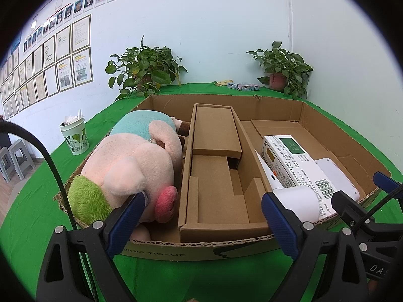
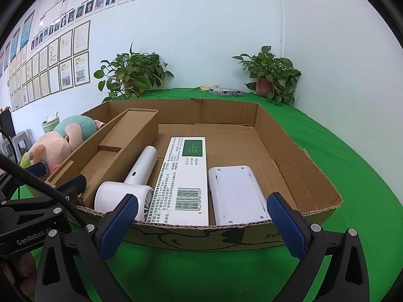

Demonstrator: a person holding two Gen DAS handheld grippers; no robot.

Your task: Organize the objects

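Note:
A shallow cardboard box (image 1: 314, 115) (image 2: 289, 151) sits on the green table. A pink plush pig (image 1: 136, 166) (image 2: 53, 148) with a teal back fills its left section. A brown cardboard insert (image 1: 216, 166) (image 2: 118, 146) stands in the middle. On the right lie a white hand fan (image 2: 131, 183) (image 1: 297, 198), a white medicine box (image 2: 187, 178) (image 1: 294, 161) and a white flat device (image 2: 235, 193) (image 1: 335, 173). My left gripper (image 1: 201, 224) is open and empty at the box's near wall. My right gripper (image 2: 201, 224) is open and empty at the near wall, in front of the white items.
Two potted plants (image 1: 143, 70) (image 1: 284, 70) stand at the table's back edge, with a small patterned box (image 1: 243, 86) between them. A paper cup (image 1: 74, 136) with trash stands left of the cardboard box. Grey stools (image 1: 12, 158) are on the floor at left.

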